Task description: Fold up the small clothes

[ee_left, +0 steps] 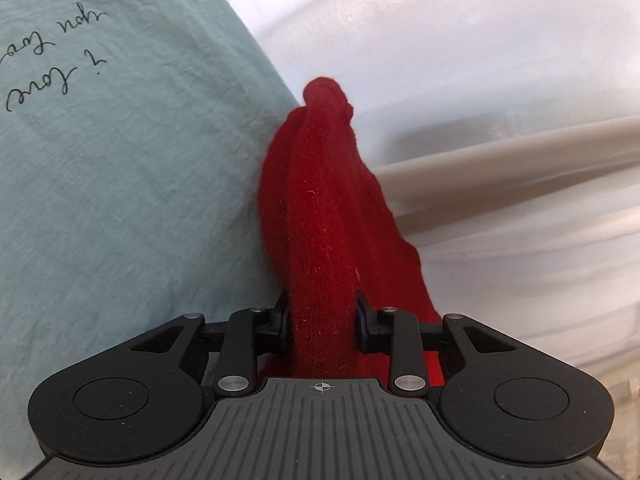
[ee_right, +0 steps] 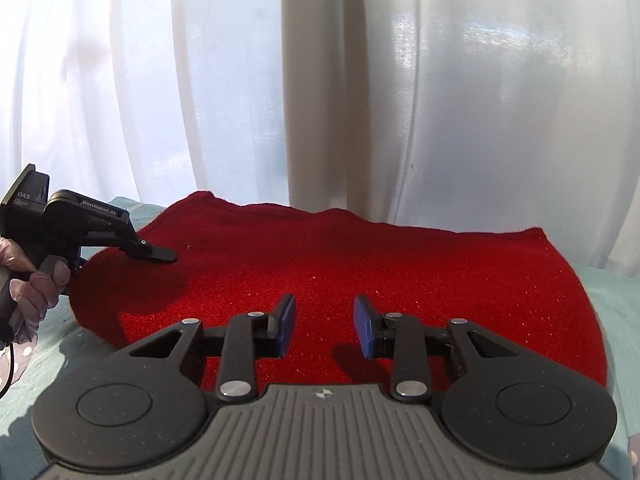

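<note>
A red knitted garment runs straight out from my left gripper, bunched into a raised ridge. The left gripper is shut on that fold, and both pads press into the wool. In the right wrist view the same red garment lies spread over a teal cloth, with the left gripper biting its left edge, held by a gloved hand. My right gripper hovers over the garment's near edge. Its blue pads stand apart with nothing between them.
The teal cloth under the garment carries black handwriting and covers the work surface. White curtains hang close behind the far edge. A black cable trails from the left gripper's handle.
</note>
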